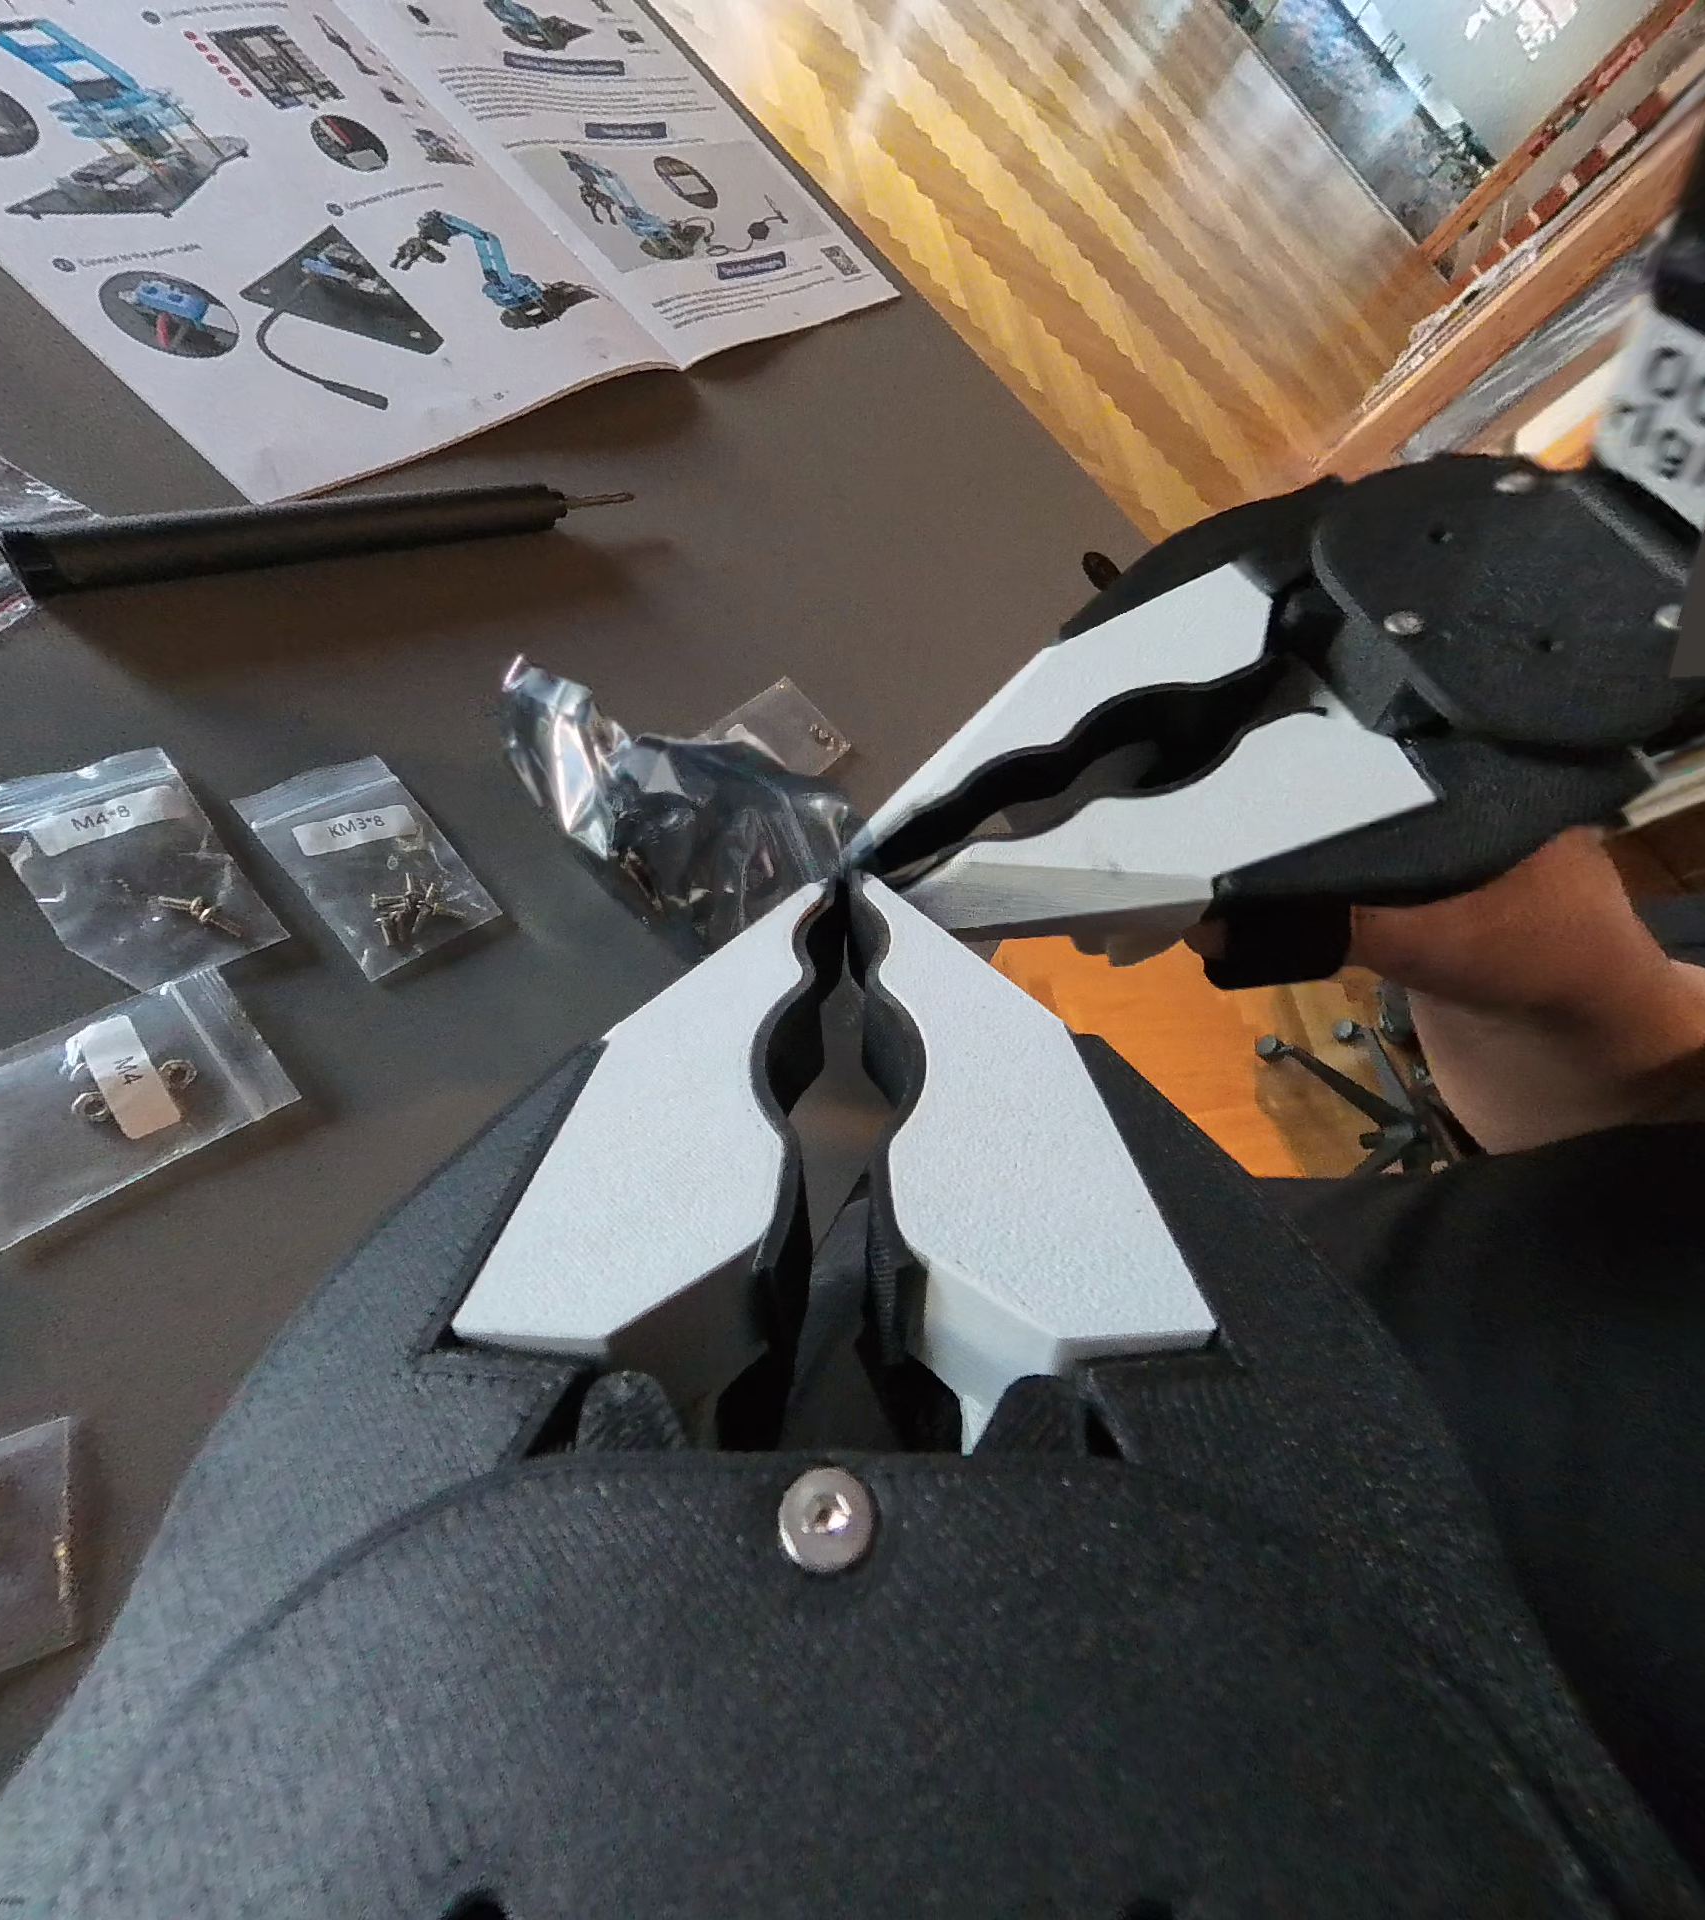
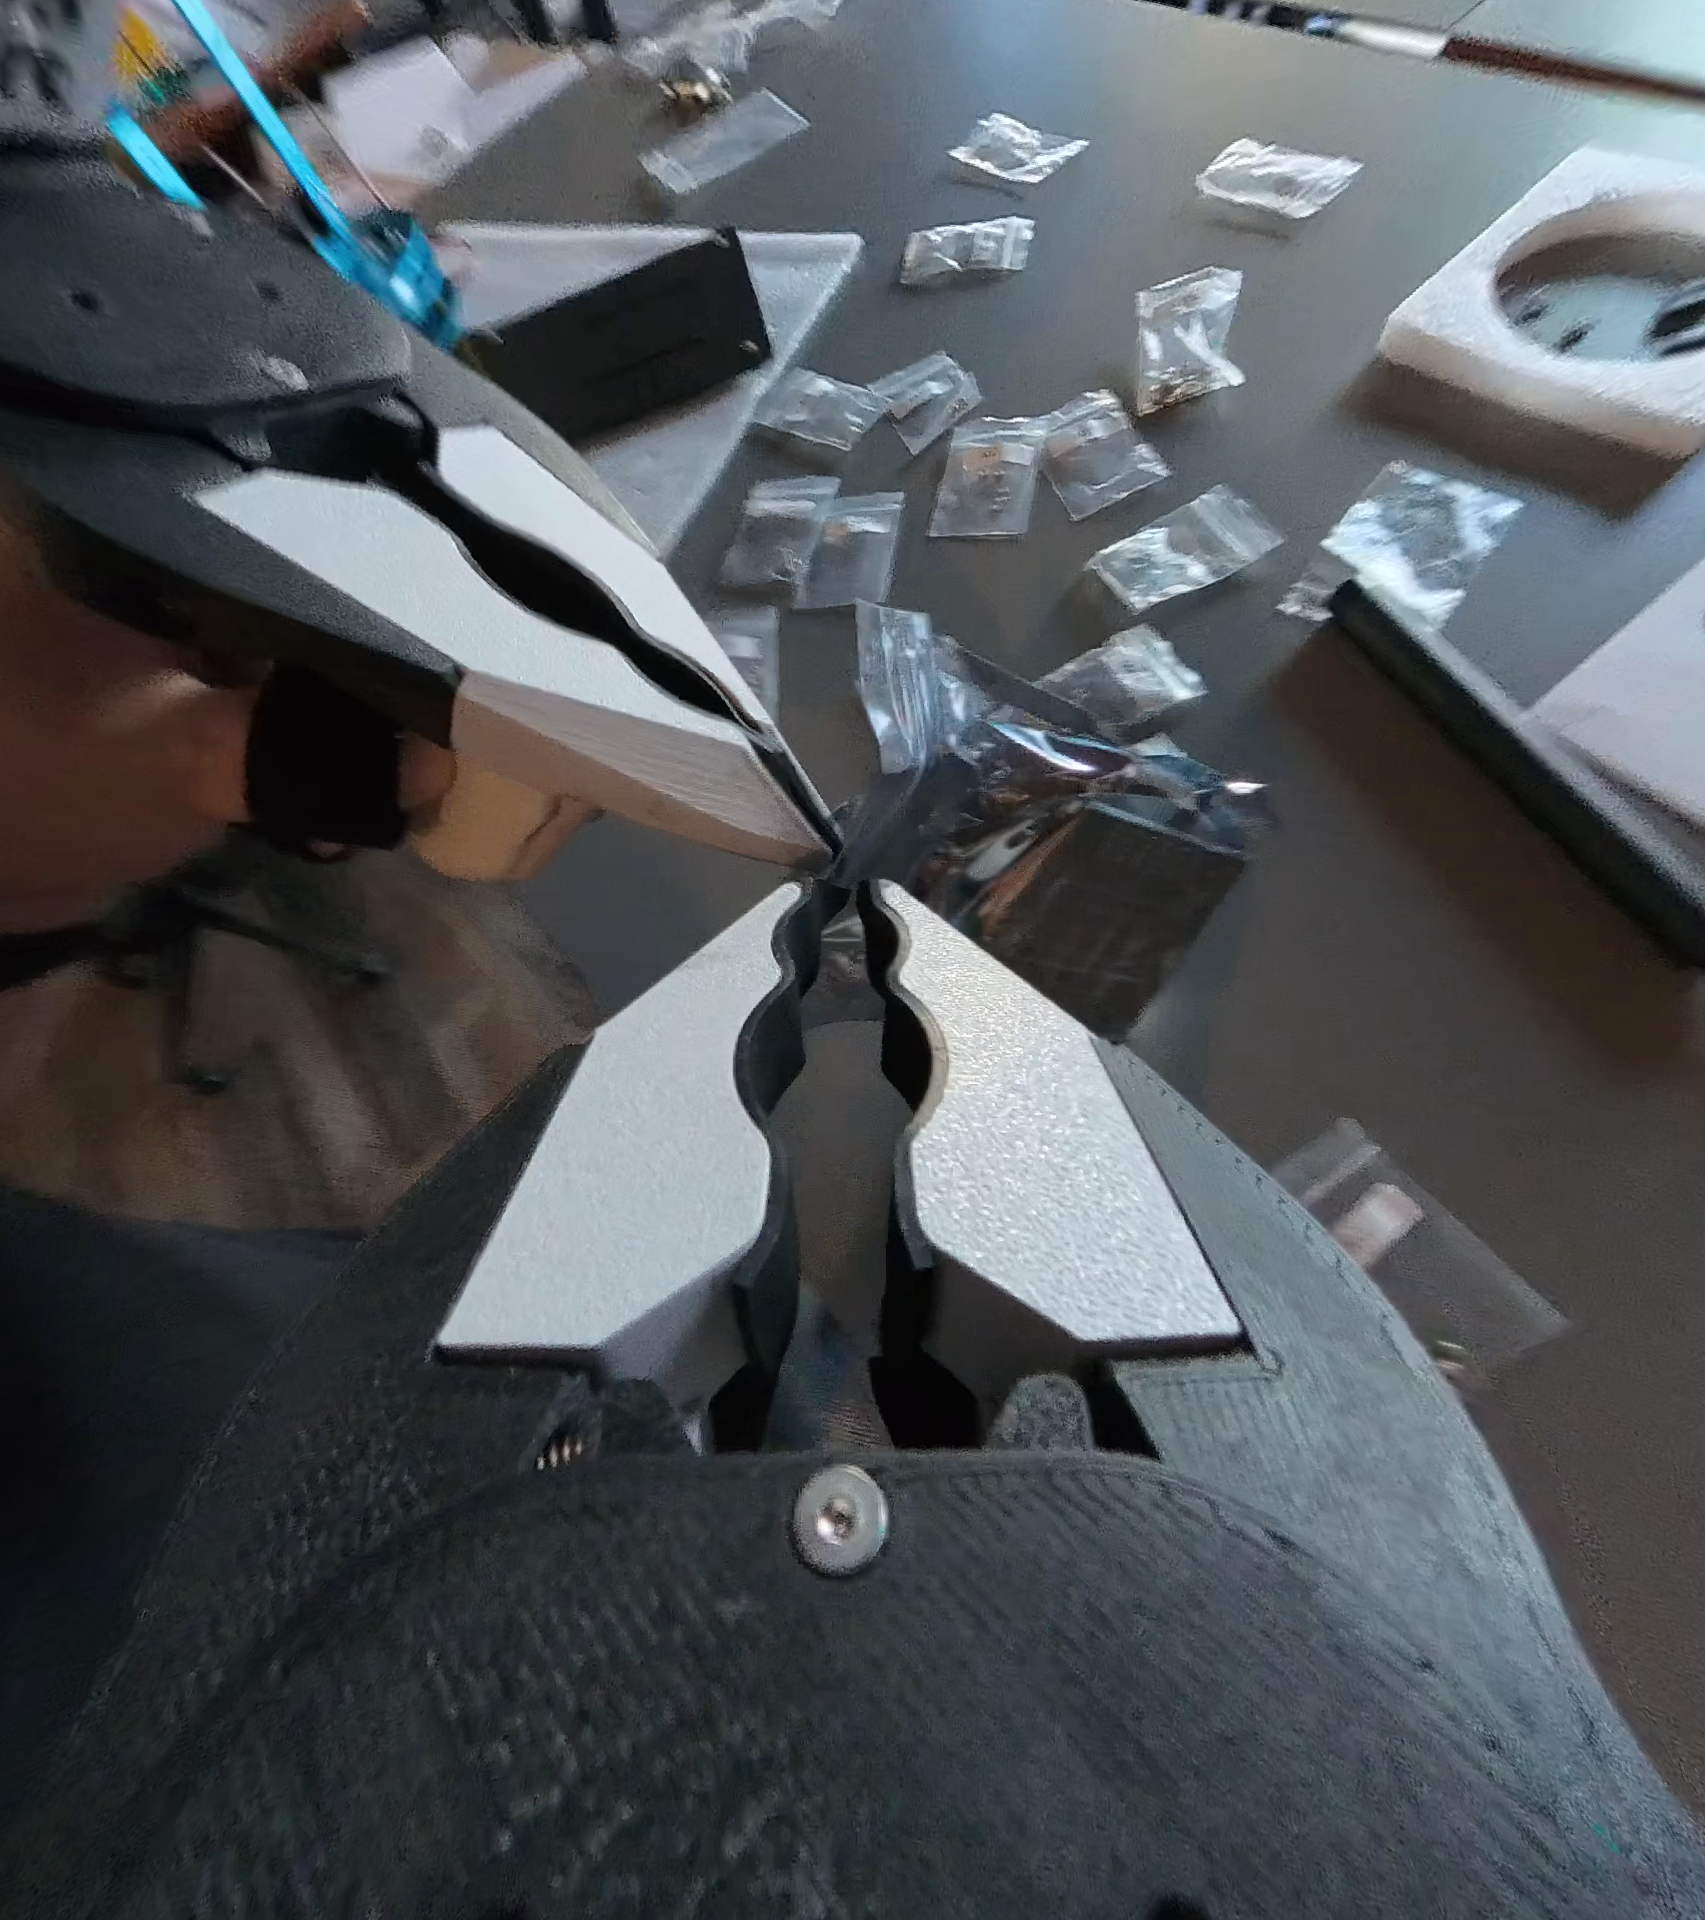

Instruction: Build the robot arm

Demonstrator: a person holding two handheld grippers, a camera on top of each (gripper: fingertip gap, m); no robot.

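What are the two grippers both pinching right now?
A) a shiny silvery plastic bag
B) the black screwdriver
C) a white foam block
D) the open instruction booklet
A: the left gripper and right gripper meet tip to tip, each shut on an edge of the crinkled silvery bag.

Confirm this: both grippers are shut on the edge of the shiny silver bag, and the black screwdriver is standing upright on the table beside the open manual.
Not quite. The black screwdriver lies flat on the table, as the left wrist view shows. The rest holds: left gripper and right gripper are both shut on the shiny silver bag, and the open manual is beside the screwdriver.
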